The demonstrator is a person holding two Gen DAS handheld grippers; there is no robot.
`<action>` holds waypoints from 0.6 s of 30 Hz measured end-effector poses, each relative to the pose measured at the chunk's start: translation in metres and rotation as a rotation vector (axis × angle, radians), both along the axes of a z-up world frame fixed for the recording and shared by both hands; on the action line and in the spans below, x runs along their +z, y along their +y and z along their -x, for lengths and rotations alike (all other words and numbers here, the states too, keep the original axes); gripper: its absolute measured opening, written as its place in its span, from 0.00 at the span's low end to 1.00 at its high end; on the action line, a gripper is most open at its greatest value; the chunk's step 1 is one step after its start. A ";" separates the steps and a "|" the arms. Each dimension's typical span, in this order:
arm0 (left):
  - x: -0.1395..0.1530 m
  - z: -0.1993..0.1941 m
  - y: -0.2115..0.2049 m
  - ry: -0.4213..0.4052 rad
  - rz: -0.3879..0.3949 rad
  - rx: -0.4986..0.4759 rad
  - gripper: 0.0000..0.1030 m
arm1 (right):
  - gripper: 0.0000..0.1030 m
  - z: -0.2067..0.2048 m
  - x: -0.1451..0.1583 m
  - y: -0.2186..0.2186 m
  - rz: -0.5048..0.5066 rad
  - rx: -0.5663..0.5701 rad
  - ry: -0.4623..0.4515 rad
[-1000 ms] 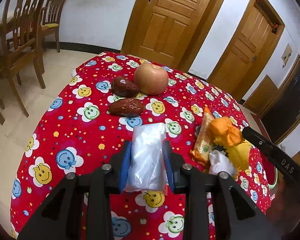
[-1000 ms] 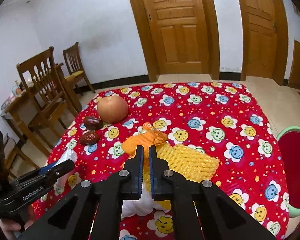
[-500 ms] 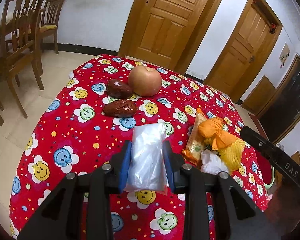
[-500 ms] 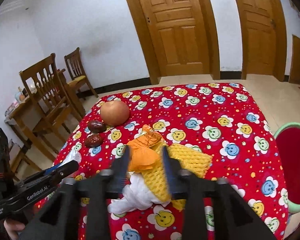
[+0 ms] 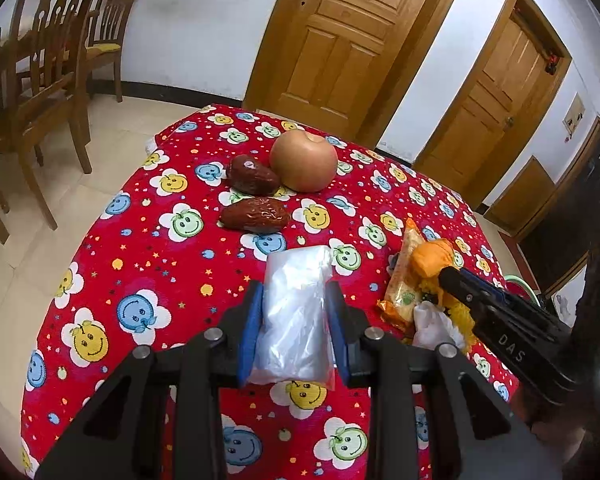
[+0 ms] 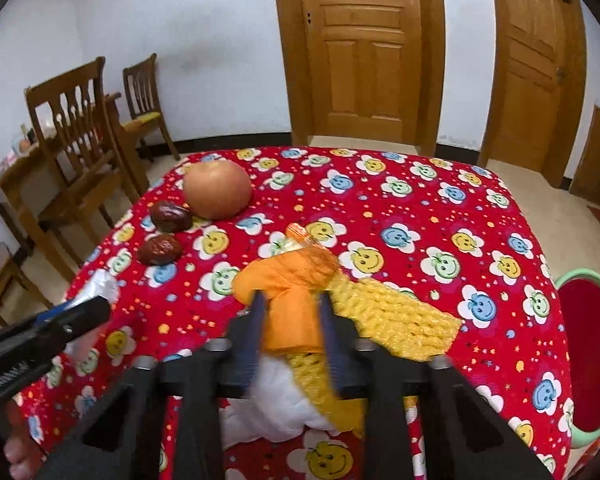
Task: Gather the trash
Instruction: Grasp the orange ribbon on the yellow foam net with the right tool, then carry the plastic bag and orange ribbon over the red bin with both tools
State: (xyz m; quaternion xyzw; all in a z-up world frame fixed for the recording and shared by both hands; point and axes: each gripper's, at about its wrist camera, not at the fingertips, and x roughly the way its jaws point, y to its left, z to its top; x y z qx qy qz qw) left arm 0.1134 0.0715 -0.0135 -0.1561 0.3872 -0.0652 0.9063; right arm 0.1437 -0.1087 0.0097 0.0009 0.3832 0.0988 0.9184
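On the counter [image 6: 420,208] — one apple [image 6: 217,189], two dried red dates [image 6: 171,216] [image 6: 159,249], one clear plastic bag [image 5: 298,312], one orange peel [image 6: 288,296], one yellow foam net [image 6: 396,320], one white tissue wad [image 6: 276,404] — and two wooden chairs [image 6: 76,128] [image 6: 144,96].

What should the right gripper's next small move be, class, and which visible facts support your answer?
Probably finish closing and lift. The right gripper has just been closing, with the orange peel between its fingers, on top of the yellow foam net and white tissue. The left gripper already grips the clear plastic bag, so only this pile looks left.
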 end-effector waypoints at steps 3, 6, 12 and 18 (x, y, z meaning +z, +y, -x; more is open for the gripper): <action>0.000 0.000 -0.001 -0.001 -0.002 -0.001 0.30 | 0.10 0.004 0.005 -0.005 -0.021 -0.002 -0.017; 0.002 0.000 -0.002 -0.005 -0.003 -0.003 0.30 | 0.09 0.011 0.014 -0.010 -0.047 0.000 -0.049; 0.009 0.004 -0.010 -0.021 -0.006 -0.021 0.30 | 0.09 0.027 0.034 -0.027 -0.107 -0.019 -0.091; 0.021 0.009 -0.022 -0.041 -0.003 -0.049 0.30 | 0.09 0.044 0.044 -0.047 -0.139 -0.065 -0.107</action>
